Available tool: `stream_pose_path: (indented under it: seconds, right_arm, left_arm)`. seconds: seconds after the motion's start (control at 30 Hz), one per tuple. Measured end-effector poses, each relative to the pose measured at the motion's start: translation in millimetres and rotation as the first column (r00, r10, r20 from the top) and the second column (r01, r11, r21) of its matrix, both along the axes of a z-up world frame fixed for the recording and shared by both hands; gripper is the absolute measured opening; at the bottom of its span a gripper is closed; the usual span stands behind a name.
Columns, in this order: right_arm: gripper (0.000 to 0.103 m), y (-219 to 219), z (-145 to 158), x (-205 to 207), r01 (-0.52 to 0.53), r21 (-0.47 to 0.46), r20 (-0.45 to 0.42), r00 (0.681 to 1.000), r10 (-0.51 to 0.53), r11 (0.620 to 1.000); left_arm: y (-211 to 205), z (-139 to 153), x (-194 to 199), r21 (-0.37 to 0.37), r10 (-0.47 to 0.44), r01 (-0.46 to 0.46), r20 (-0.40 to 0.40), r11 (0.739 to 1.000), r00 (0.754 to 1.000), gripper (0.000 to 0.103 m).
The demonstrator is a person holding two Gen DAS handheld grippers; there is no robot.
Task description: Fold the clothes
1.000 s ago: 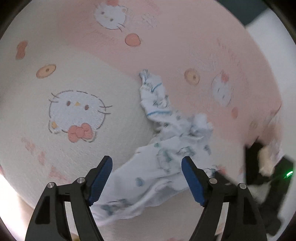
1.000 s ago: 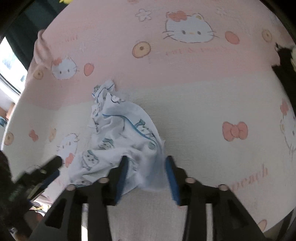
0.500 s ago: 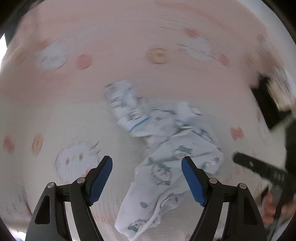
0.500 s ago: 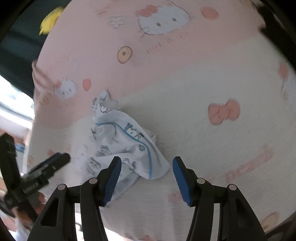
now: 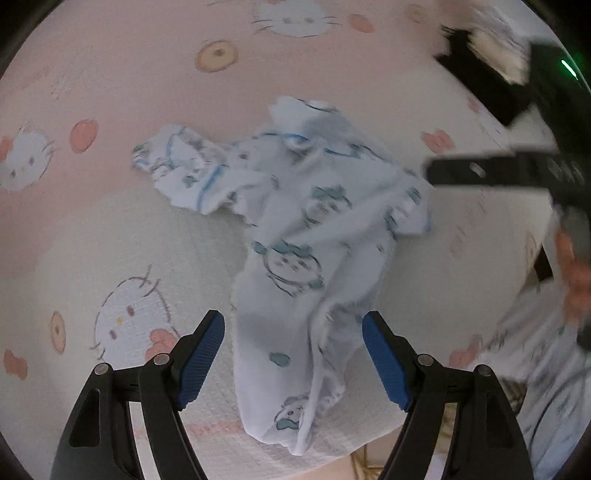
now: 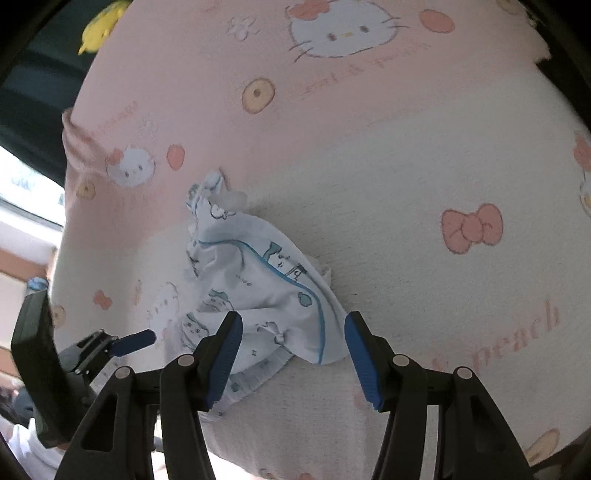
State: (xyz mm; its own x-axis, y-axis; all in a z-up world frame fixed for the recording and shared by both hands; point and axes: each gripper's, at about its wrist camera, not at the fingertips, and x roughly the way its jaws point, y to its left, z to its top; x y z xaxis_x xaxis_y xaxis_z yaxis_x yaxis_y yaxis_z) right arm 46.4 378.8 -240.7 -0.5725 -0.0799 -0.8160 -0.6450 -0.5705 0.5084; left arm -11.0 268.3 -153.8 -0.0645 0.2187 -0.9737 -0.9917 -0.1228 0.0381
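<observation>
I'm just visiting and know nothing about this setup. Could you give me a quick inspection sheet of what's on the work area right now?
Surface: pink and cream cat-print blanket, covering the whole work area.
Job's things: one crumpled white garment with blue trim and cartoon print, not yet folded.
Clutter: a blurred black and white object on the blanket's far edge; what it is cannot be told.
Grippers: left gripper open above the garment's lower end; right gripper open over its hem, pads not pressing the cloth.
Cables: nothing seen.
Surroundings: yellow object beyond the blanket; bright window area at one side.
</observation>
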Motion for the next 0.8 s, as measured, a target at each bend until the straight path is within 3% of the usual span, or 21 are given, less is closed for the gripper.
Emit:
stream_pose_path:
  seconds: [0.07,0.17,0.23,0.4,0.63,0.8]
  right_arm:
    - [0.057,-0.8,-2.0,-0.3,0.002,0.004,0.021,1.000,-0.002,1.000]
    - [0.057,1.1,-3.1,2.5,0.011,-0.085,-0.068,0.998,-0.017,0.996]
    - [0.057,0.6,-3.0,1.5,-0.006,-0.094,-0.094,0.996,-0.002,0.996]
    - [0.057,-4.7,-10.2,-1.6,0.003,-0.027,0.017,1.000,-0.003,1.000]
    - [0.057,-15.5,-27.2,-17.1,-0.081,-0.025,0.078,0.994,0.082,0.996]
    - [0.057,-13.5,-30.7,-16.0,-0.075,0.017,0.159,0.985,0.071,0.997]
  left_arm:
    - [-2.9,-6.7,-0.3,-0.022,-0.027,0.027,0.002,0.999,1.000,0.076]
    - [-5.8,-12.9,-11.8,-0.009,0.013,-0.013,0.018,1.000,1.000,0.076]
    - [-5.9,-15.8,-21.8,-0.006,0.062,-0.062,0.053,0.998,0.997,0.076]
    - [7.8,-14.2,-36.6,0.052,0.143,-0.149,0.097,0.988,0.985,0.076]
    - [51.2,-11.2,-25.6,0.114,0.132,-0.150,0.155,0.982,0.979,0.076]
    - [53.5,-15.7,-24.6,0.103,0.151,-0.168,0.157,0.980,0.976,0.076]
